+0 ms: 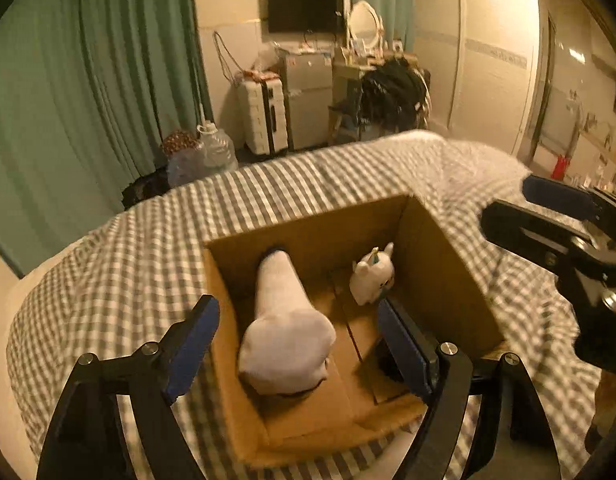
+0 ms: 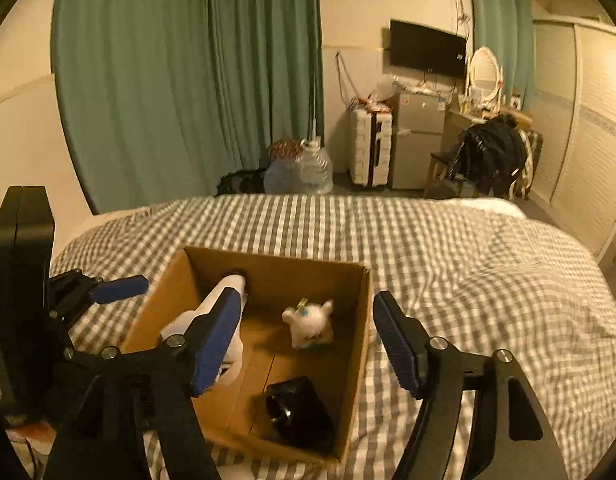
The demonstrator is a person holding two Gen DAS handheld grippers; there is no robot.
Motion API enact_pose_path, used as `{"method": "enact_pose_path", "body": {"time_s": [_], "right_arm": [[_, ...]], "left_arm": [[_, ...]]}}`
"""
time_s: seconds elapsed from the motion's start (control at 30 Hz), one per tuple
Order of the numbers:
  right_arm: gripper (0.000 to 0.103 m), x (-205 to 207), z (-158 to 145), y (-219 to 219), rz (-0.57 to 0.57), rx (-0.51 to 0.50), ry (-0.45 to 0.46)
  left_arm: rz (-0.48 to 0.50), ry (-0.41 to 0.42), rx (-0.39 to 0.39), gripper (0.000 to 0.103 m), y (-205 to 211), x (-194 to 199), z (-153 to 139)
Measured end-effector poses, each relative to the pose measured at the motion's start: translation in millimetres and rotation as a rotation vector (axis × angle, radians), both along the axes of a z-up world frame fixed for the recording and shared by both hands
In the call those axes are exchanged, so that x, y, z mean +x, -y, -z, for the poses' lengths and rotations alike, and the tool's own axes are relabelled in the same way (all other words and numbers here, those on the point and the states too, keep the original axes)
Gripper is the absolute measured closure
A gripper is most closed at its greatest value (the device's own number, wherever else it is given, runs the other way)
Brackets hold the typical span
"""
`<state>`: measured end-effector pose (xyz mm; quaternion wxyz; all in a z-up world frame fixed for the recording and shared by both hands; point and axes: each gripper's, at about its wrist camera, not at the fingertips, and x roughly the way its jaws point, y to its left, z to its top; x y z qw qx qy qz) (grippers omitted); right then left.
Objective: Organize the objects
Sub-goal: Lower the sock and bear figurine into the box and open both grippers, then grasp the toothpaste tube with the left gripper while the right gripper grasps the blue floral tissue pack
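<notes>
An open cardboard box (image 1: 443, 264) (image 2: 355, 344) sits on the checked bed. Inside lie a white sock (image 1: 286, 320) (image 2: 228, 292), a small white plush unicorn (image 1: 373, 274) (image 2: 309, 322) and a black object (image 2: 298, 412) in the near corner. My left gripper (image 1: 300, 344) is open and empty, hovering above the box over the sock; it also shows at the left of the right wrist view (image 2: 116, 286). My right gripper (image 2: 308, 344) is open and empty above the box's near side; it shows at the right of the left wrist view (image 1: 547, 216).
The grey-and-white checked bedspread (image 2: 467, 264) (image 1: 128, 264) spreads all around the box. Beyond the bed's far edge are green curtains (image 2: 188, 80), water jugs (image 2: 313, 168), a white suitcase (image 2: 369, 146), a small fridge (image 2: 415, 144) and a chair with dark clothes (image 2: 491, 156).
</notes>
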<state>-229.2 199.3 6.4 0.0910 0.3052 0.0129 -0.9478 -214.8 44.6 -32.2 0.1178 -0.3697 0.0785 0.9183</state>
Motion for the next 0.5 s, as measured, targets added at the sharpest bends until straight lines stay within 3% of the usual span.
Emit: {"method": "enact_pose_path", "body": {"time_s": [0.27,0.5], "right_arm": [[0.028,73,-73,15,0.007,0.028,-0.104],[0.016,140,-133,38,-0.019,0.06,-0.184]], "left_arm": [[-0.006,-0.098,0.017,0.013,19,60,-62],[0.002,-0.17,0.06,0.006,46,105,-109]]}}
